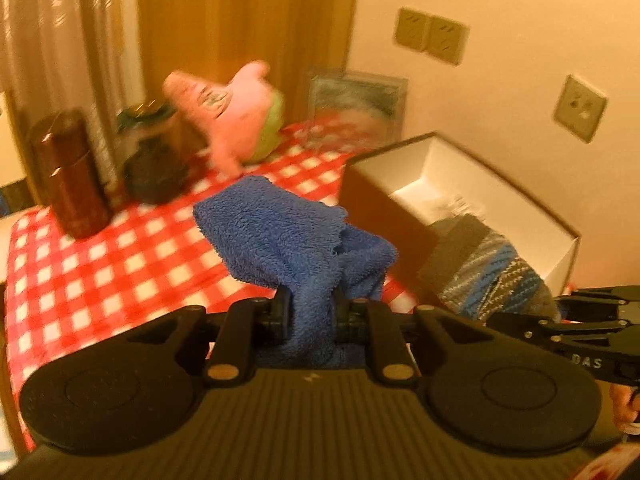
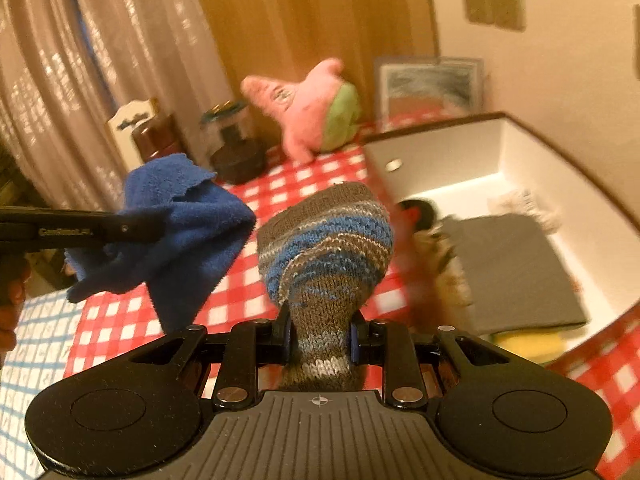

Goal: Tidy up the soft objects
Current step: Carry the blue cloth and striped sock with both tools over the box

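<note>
The blue towel (image 1: 292, 240) is pinched between the nearly closed jaws of the left tool (image 1: 310, 316), and the striped knit sock (image 2: 324, 240) is clamped in the same narrow way by the right tool (image 2: 322, 340); both items are held in the air above the checked counter (image 1: 120, 264), just beside the open white-lined box (image 2: 440, 152), the towel on the side farther from it. Only a bunched fold of each fabric is gripped, so a slip could be caused by the weight of the loose ends, which hang and flop freely. The box's near wall could be snagged by the towel's trailing corner if it is carried across too low, and the box might be shoved or tipped. The box already holds a grey folded cloth (image 2: 516, 268) and something fluffy, so the sock could be left draped over the rim if released too early. The two tools are held close together, and a collision or tangled fabrics could result. Beyond the box, the pink star plush (image 2: 304, 108) and dark jars (image 1: 68, 176) could be knocked by a wide swing.
</note>
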Demonstrator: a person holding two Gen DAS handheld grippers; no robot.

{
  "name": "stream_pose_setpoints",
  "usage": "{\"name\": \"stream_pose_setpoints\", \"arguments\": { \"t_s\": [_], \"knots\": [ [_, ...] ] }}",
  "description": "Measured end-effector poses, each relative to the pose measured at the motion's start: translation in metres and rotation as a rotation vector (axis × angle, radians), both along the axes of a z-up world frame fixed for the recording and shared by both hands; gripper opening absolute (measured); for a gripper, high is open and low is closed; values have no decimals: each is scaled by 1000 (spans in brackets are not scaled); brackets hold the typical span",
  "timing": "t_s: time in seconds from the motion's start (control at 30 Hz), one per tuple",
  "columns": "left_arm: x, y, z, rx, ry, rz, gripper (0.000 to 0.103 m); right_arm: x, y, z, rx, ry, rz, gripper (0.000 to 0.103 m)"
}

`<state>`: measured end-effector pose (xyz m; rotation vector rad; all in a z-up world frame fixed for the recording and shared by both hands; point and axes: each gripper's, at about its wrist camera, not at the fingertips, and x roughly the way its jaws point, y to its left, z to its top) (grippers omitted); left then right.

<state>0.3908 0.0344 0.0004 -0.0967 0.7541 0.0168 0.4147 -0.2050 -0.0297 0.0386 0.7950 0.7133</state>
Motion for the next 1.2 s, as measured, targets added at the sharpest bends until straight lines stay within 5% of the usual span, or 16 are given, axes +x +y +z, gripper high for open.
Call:
{"name": "stream_pose_setpoints", "arguments": {
  "t_s": [0.37,0.77,1.2],
  "knots": [
    [62,-85,24,-8,-69,-184,16,47,-63,29,-29,-66,-178,26],
    [146,-150,10,-3,-15,-276,17,104,-109,22,-78,-47,-273,25],
    [198,-166,-15,51,6,-290,36,130,-124,7,-85,-22,-278,25]
  ]
}}
